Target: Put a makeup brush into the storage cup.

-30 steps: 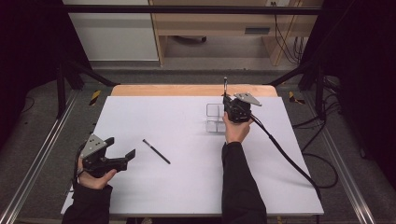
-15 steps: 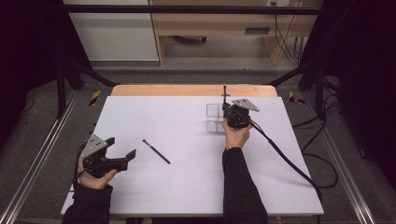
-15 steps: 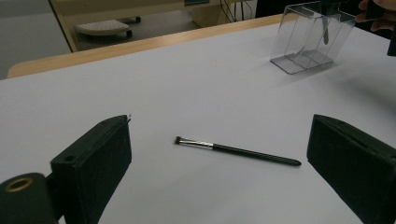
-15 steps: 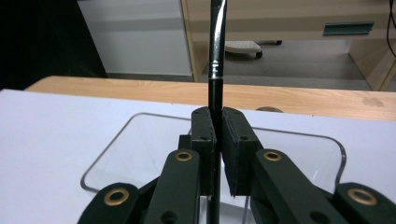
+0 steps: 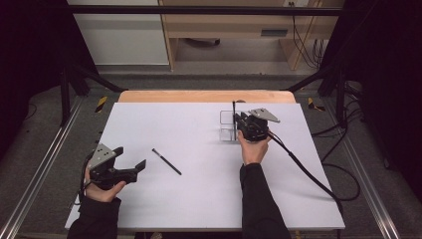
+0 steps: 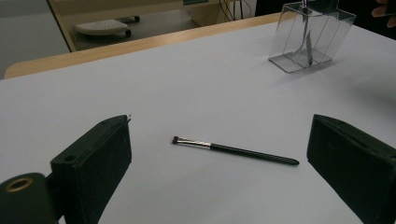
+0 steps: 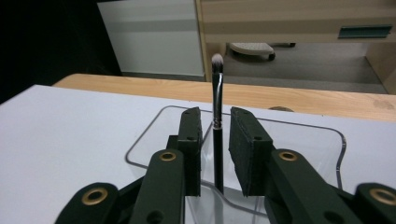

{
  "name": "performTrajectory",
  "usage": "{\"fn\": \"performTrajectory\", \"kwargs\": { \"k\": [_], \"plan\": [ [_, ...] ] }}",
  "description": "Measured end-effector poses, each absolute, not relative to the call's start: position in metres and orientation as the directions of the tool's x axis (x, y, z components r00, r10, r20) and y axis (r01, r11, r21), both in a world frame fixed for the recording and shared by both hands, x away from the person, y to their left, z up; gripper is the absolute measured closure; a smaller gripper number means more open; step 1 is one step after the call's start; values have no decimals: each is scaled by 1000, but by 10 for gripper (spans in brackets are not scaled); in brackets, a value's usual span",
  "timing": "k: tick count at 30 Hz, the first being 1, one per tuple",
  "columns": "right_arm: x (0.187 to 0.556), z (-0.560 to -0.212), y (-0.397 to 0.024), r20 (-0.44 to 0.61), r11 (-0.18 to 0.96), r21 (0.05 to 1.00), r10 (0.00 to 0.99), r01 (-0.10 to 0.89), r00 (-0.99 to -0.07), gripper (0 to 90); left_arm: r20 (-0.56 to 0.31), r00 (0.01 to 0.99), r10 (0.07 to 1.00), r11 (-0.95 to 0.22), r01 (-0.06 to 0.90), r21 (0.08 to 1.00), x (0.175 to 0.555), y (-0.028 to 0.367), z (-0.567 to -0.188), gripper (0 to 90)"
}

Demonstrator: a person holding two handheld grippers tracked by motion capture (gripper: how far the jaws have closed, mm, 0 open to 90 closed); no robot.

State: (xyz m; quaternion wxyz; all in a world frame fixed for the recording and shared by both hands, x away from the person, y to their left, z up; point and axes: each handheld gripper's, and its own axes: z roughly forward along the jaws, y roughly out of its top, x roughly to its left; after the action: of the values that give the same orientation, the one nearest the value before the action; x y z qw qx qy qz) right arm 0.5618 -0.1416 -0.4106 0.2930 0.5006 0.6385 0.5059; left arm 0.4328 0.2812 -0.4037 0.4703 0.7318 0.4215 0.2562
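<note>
A clear plastic holder (image 5: pixel 228 130) stands at the table's far right. A thin black brush (image 7: pixel 217 74) with a pale tip stands upright in it. My right gripper (image 7: pixel 215 121) sits just above the holder (image 7: pixel 337 136). Its jaws have just been opening; the brush (image 5: pixel 233 107) stands between them with a gap on each side. A second black brush (image 6: pixel 233 150) lies flat on the white table, a little ahead of my left gripper (image 6: pixel 219 133). That gripper (image 5: pixel 130 157) is held open wide at the front left, short of the lying brush (image 5: pixel 166 162).
The white tabletop (image 5: pixel 199 199) ends in a wooden strip (image 5: pixel 204 96) at the far edge. A black cable (image 5: pixel 308 174) trails from the right gripper across the table's right side. The holder (image 6: pixel 310 37) lies far right from the left gripper.
The right hand has lowered the upright brush into the holder, and its jaws now stand apart from the handle. The left hand and the lying brush have not moved.
</note>
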Motion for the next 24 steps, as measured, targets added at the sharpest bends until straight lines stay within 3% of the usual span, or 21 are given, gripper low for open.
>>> {"fn": "performTrajectory", "kwargs": {
  "k": [6,24],
  "plan": [
    [549,-401,-150,146,-14,939,921,343,-362,653,-18,516,857,-205,371,905,432,279,-403,57],
    [515,-400,-178,140,34,931,885,363,-443,327,-13,515,857,-213,376,902,432,276,-405,56]
  ]
}}
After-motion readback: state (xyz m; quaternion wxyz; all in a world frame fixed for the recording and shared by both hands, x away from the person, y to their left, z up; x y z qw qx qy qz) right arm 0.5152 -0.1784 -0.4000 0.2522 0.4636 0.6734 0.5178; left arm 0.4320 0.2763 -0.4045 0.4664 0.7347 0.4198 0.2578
